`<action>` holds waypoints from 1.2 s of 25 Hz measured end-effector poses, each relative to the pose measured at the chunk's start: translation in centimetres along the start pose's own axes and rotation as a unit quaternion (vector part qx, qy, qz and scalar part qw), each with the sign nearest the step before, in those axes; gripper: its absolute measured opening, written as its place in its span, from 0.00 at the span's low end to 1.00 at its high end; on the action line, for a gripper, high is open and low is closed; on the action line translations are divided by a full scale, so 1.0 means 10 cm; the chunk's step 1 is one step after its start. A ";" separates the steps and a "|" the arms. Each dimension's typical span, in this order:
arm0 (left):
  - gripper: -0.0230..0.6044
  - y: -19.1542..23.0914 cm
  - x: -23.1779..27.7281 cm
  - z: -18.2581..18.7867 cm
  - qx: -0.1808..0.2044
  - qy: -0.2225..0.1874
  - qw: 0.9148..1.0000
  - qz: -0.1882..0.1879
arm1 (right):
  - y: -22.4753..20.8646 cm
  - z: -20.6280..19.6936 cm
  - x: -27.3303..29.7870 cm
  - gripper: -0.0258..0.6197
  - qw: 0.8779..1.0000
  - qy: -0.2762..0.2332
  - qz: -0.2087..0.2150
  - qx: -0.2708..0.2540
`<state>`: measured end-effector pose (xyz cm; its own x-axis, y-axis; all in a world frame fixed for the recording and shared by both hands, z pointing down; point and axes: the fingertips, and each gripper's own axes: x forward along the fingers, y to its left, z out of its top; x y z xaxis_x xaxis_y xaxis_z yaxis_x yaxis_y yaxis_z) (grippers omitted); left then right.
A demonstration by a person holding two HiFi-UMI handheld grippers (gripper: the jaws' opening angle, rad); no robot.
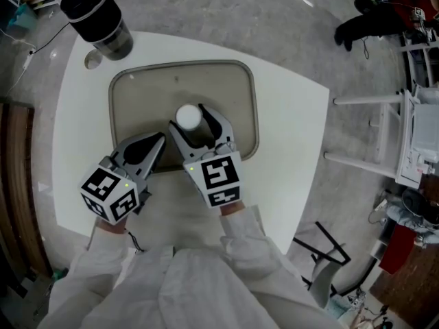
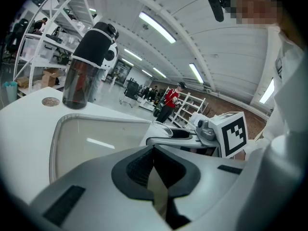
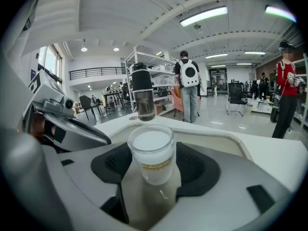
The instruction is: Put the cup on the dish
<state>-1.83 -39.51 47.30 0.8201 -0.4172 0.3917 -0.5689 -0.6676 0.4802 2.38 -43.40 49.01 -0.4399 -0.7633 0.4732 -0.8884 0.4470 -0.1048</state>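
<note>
A small clear cup with a white inside and a yellow label stands upright between the jaws of my right gripper, which is shut on it. In the right gripper view the cup fills the gap of that gripper, both black pads against its sides. It is over the near part of the beige dish, a shallow tray; whether its base touches I cannot tell. My left gripper is shut and empty at the dish's near left rim, its pads meeting.
A dark tumbler with a black lid stands on the white table beyond the dish's far left corner, a small round disc beside it. The table's right edge runs close to the dish. White rack frames stand on the floor at the right.
</note>
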 end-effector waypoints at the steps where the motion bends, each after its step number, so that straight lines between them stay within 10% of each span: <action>1: 0.05 0.00 -0.01 0.01 0.000 -0.002 1.000 0.001 | 0.00 0.02 -0.01 0.46 1.000 -0.003 0.000 -0.002; 30: 0.05 -1.42 -0.67 -0.42 0.047 -0.048 0.997 0.037 | 0.63 0.34 -1.89 0.46 0.988 -0.130 0.056 -0.066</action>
<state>0.55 -24.64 41.15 0.7805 -0.5215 0.3448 -0.6238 -0.6859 0.3746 4.67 -27.78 36.40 -0.5694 -0.7916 0.2216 -0.8144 0.5799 -0.0212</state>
